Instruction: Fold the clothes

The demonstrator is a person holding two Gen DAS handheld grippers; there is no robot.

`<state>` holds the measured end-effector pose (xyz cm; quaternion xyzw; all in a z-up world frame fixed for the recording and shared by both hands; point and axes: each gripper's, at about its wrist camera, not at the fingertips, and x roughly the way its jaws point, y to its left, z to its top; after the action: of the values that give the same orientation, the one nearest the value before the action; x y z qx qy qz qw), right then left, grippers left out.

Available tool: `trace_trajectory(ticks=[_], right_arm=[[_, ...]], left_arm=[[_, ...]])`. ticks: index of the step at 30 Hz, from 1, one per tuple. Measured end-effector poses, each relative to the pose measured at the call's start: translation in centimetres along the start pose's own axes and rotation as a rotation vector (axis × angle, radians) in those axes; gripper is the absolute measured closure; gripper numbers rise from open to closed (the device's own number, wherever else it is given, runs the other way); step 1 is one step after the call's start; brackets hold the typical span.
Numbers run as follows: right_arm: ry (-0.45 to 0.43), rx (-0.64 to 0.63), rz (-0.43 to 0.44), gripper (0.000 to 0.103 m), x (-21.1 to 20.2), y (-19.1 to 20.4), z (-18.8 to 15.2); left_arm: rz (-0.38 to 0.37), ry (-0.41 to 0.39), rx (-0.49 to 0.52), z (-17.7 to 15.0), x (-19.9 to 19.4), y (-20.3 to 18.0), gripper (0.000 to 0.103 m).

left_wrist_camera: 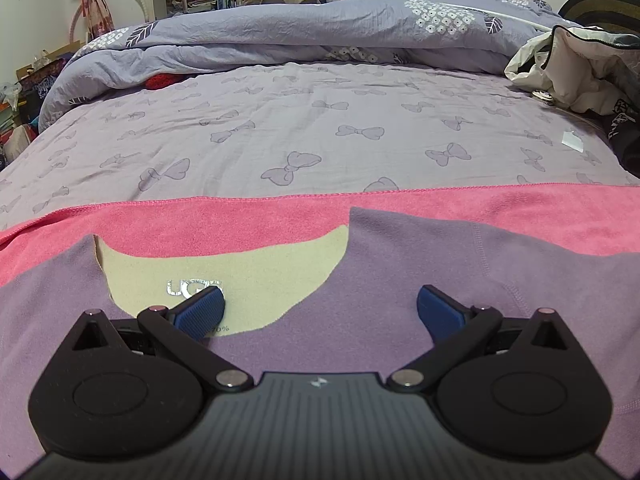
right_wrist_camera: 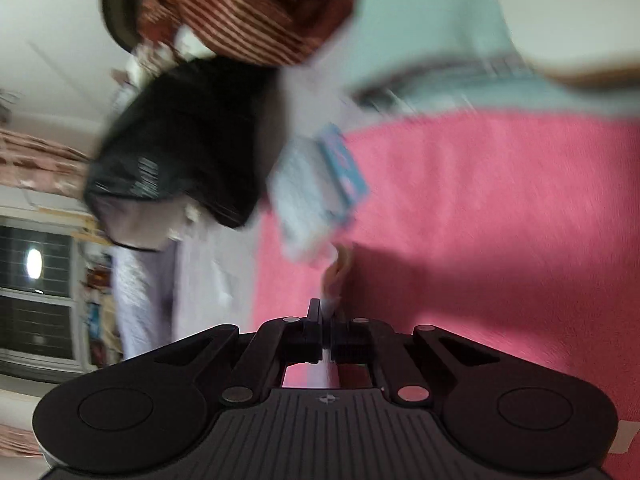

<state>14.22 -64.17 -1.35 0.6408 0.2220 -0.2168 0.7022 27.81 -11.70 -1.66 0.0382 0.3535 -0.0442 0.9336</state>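
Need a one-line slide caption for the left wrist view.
Open left gripper hovers over the neckline of a purple top spread on a pink towel on the bed.

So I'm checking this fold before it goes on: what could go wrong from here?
1. The right gripper is shut on only a thin pale edge of fabric, so it may slip out.
2. The left gripper is open over the purple top near its neckline, pinning nothing; the top could drag across the pink towel.
3. The right view is blurred, hiding the grip.

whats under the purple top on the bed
A pink towel lies under the purple top, showing past its neckline and shoulders. Beneath the towel is the bow-print sheet. Anything directly under the top's body is covered.
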Motion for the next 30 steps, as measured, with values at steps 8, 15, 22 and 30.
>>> trace_trajectory(ticks=[8,15,22,30], right_arm=[[-0.046,-0.295,-0.349,0.099,-0.1,-1.0,1.8],[-0.005,-0.165,-0.144,0.057,-0.7,-2.6,0.7],[0.008,-0.260,-0.173,0.067,1.5,-0.5,-0.7],[0.064,-0.219,-0.111,0.094,0.3,2.8,-1.8]], left_arm=[[0.001,-0.001,0.001,0.0,0.0,0.0,0.000],[0.000,-0.002,-0.001,-0.1,0.1,-0.1,0.000],[-0.001,0.000,-0.003,0.1,0.1,-0.1,0.000],[0.007,0.051,0.010,1.0,-1.6,0.8,0.000]])
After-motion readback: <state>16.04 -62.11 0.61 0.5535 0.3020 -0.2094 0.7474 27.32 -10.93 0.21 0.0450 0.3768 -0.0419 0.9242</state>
